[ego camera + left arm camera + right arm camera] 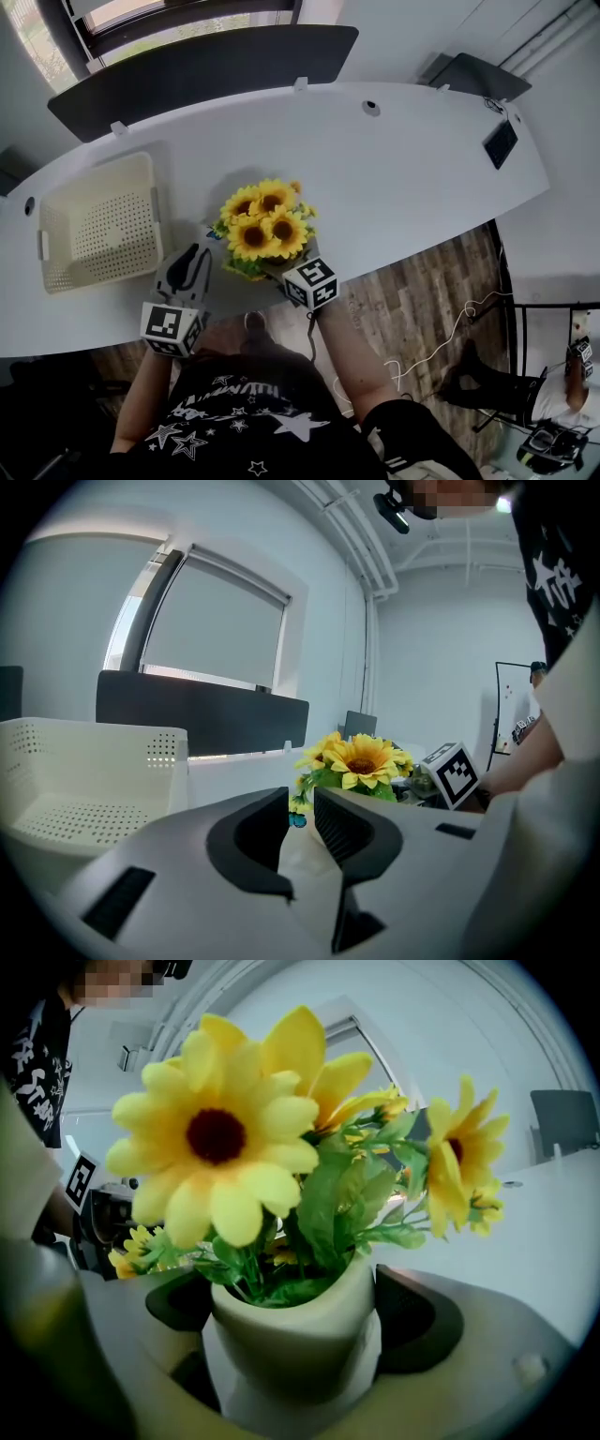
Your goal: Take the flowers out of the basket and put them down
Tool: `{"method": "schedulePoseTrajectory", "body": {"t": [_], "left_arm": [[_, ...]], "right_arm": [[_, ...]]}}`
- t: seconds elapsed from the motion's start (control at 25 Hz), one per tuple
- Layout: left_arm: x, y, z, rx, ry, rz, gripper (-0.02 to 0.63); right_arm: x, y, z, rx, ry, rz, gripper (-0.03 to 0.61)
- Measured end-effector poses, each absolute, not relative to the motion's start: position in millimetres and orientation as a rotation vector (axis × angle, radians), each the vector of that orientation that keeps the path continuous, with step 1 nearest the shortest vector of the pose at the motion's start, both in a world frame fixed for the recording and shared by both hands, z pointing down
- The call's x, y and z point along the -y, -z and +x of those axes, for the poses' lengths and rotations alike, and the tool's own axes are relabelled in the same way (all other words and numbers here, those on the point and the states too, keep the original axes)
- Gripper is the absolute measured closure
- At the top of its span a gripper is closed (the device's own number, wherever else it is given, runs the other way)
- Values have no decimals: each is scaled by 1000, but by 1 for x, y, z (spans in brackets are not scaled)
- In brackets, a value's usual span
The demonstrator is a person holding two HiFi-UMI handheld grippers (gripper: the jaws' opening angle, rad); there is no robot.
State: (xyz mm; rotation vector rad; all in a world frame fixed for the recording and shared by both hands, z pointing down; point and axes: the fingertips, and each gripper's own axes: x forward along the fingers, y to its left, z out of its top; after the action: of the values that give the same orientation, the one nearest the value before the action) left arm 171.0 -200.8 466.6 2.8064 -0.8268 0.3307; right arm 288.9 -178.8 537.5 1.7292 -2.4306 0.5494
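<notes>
A person stands at a curved white bench [394, 178], seen from above, with a gripper in each hand. The bunch of yellow artificial sunflowers, the flowers [265, 223], is already out of the cream perforated basket [94, 176], which sits empty on the bench to the left, well apart from them. The right gripper [295, 1307] holds the flowers by their small pale pot [291, 1335]. Its dark pads press on either side of the pot, and the blooms stand upright above the jaws. From the head view the flowers hang over the near part of the bench, just ahead of the right gripper's marker cube. Whether the pot's base touches the surface cannot be told. The left gripper [302, 813] is just to the left of the flowers, its jaws a narrow gap apart with nothing between them. The step in hand looks like the putting down. The next move calls for the pot to be lowered level until it rests flat on the bench, and for the right jaws to open only then, so that the top-heavy bunch does not tip.
</notes>
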Motion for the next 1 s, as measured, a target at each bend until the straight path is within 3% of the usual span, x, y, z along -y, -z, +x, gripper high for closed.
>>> {"method": "schedulePoseTrajectory", "body": {"t": [1.0], "left_arm": [[182,-452,159,729,-304,2865,526]], "right_arm": [[147,-537,300,2235,-461,1918,55]]}}
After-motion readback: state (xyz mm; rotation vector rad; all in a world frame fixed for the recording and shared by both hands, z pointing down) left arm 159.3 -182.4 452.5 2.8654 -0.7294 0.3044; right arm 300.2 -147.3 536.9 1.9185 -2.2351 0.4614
